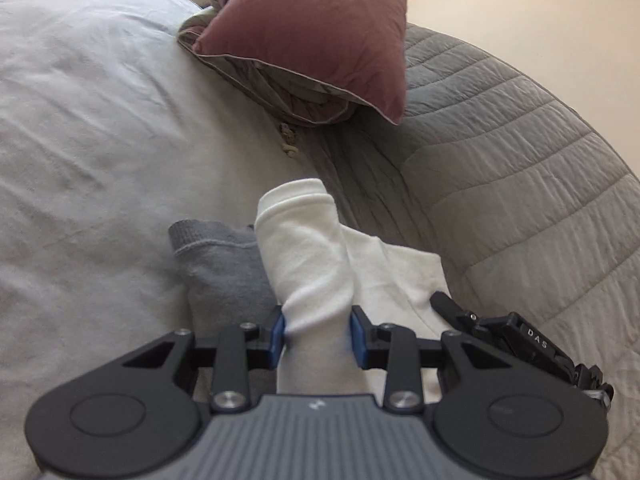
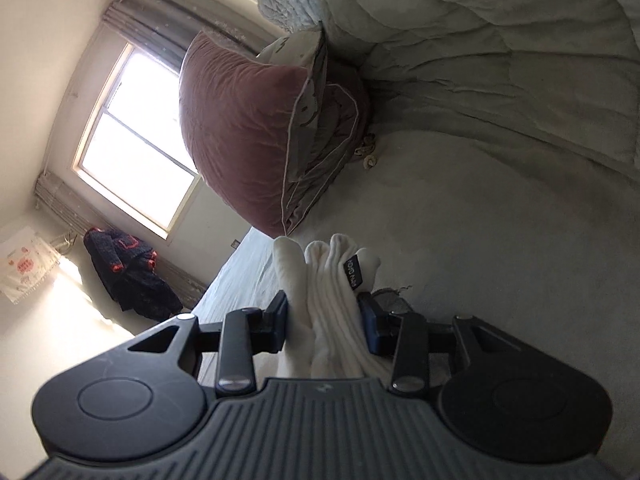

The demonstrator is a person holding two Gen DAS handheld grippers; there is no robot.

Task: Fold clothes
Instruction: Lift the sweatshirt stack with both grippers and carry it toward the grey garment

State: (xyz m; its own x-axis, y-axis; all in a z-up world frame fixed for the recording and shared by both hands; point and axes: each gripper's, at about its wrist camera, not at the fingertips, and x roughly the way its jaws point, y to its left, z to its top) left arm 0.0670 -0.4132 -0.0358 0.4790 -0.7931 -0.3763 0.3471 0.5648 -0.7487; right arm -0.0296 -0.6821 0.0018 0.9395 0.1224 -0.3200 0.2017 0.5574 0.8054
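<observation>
Both claws are clamped on the white garment [image 1: 308,264]: left gripper [image 1: 318,338] and right gripper [image 2: 324,320]. Ahead on the bed sheet [image 1: 100,140] sits a pink pillow [image 1: 316,28]; a window [image 2: 132,136] lies left of the right claw.

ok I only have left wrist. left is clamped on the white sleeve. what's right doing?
Observer: right gripper is shut on a bunched part of the white garment.
Operator: any tag visible? can't see one here.
Observer: yes, a black label with white lettering sticks up beside the right-hand finger.
Operator: what's behind the pink pillow?
Observer: from the right wrist view, the pink pillow sits in front of a bright window; a dark jacket with red trim hangs below it.
</observation>
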